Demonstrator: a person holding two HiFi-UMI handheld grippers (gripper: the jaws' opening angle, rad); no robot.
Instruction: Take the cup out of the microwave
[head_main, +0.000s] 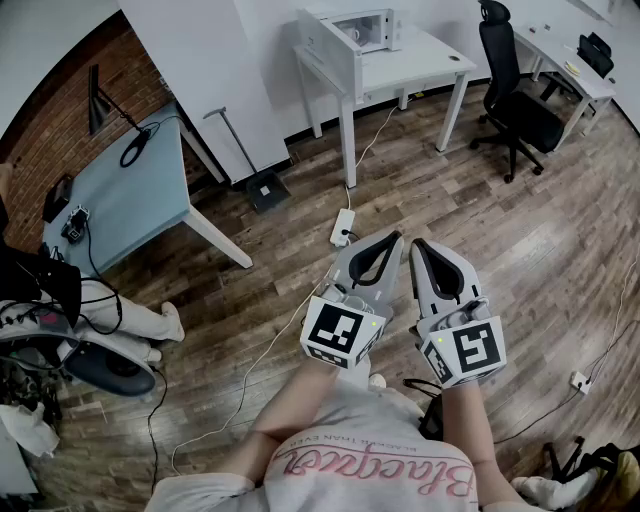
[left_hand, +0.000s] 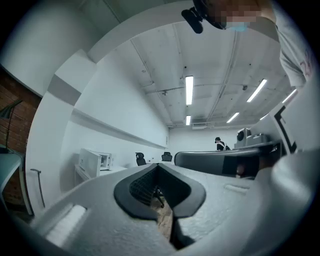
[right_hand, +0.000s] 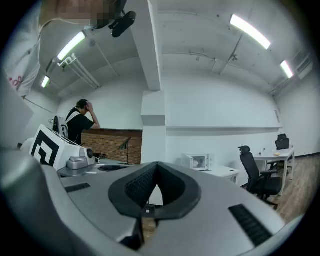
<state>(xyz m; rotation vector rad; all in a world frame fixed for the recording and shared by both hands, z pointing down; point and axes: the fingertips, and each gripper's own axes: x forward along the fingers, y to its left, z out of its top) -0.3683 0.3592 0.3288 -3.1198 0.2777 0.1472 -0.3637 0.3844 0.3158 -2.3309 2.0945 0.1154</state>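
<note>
Far across the room a white microwave stands on a white table, its door swung open to the left. A white cup shows inside it in the right gripper view; the microwave is small in the left gripper view as well. My left gripper and right gripper are held side by side over the wooden floor, close to my body and far from the microwave. Both are shut, and I see nothing between their jaws. The left gripper and the right gripper point roughly toward the table.
A black office chair stands right of the microwave table, with another white desk behind it. A blue-grey table with a lamp is at the left. A power strip and cables lie on the floor ahead. A person stands to my left.
</note>
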